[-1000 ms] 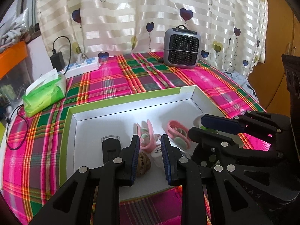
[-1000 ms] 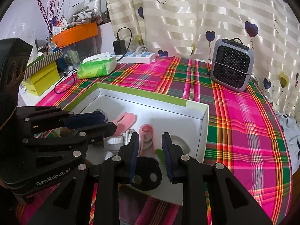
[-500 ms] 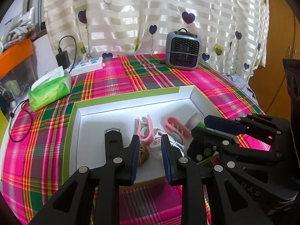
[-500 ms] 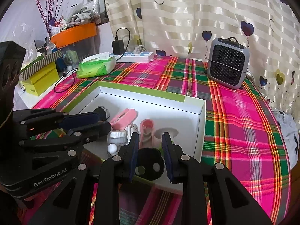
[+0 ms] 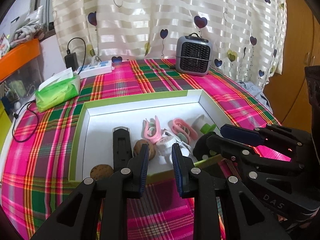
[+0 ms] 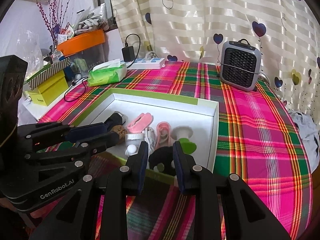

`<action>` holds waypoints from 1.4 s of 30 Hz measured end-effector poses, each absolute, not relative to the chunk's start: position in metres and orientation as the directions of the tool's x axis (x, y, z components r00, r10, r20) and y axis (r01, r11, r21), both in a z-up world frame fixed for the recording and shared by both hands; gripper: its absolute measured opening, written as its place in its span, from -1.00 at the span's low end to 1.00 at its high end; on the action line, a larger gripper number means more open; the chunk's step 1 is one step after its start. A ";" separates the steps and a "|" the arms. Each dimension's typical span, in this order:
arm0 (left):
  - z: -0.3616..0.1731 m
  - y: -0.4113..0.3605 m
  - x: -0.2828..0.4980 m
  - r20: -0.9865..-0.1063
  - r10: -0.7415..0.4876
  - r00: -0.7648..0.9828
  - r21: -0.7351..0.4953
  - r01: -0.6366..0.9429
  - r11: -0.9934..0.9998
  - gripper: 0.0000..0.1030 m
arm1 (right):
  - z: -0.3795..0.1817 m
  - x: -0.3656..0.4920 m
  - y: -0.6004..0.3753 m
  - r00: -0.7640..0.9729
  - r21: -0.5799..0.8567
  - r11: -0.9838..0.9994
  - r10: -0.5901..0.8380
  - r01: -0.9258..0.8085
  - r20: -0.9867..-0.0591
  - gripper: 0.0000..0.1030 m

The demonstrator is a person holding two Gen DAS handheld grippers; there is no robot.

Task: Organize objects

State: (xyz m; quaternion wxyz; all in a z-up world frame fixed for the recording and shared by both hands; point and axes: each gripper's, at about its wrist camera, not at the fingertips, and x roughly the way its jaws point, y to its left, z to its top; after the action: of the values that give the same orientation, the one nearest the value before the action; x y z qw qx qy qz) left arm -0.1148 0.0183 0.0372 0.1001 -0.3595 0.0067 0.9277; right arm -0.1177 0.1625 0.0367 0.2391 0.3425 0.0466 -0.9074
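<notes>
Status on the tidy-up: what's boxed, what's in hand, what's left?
Done: the pink clips, black clip and walnuts already lie in the white box. In hand: nothing; left tool and right tool are open, held over the box's near edge. Left: nothing visibly loose on the tablecloth.

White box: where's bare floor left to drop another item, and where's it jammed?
Inside the white box: bare floor along the far wall and in the far-left corner, beyond the black clip. Crowded: the near-right half, where pink clips, white round case, walnuts and green-white piece bunch together by the right claw.
</notes>
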 end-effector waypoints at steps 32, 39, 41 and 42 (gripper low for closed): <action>0.019 0.017 -0.081 -0.713 0.127 -0.689 -0.042 -0.139 -0.989 -0.57 | 0.019 -0.085 0.155 -0.599 0.066 -0.866 -0.395 0.495 -0.697 -0.27; 0.011 0.016 -0.086 -0.734 0.107 -0.671 -0.036 -0.119 -0.992 -0.52 | 0.014 -0.089 0.154 -0.571 0.074 -0.865 -0.389 0.496 -0.723 -0.27; 0.009 0.016 -0.088 -0.742 0.103 -0.662 -0.036 -0.115 -0.993 -0.51 | 0.012 -0.091 0.153 -0.563 0.075 -0.867 -0.384 0.493 -0.732 -0.27; 0.008 0.016 -0.088 -0.745 0.102 -0.659 -0.036 -0.113 -0.993 -0.51 | 0.012 -0.092 0.153 -0.561 0.075 -0.867 -0.381 0.492 -0.735 -0.27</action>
State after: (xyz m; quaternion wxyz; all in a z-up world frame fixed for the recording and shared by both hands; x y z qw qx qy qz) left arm -0.0882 0.0157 0.0083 0.0590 -0.4087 0.0068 0.9107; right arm -0.0916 0.1532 0.0118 0.2479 0.3977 0.0696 -0.8806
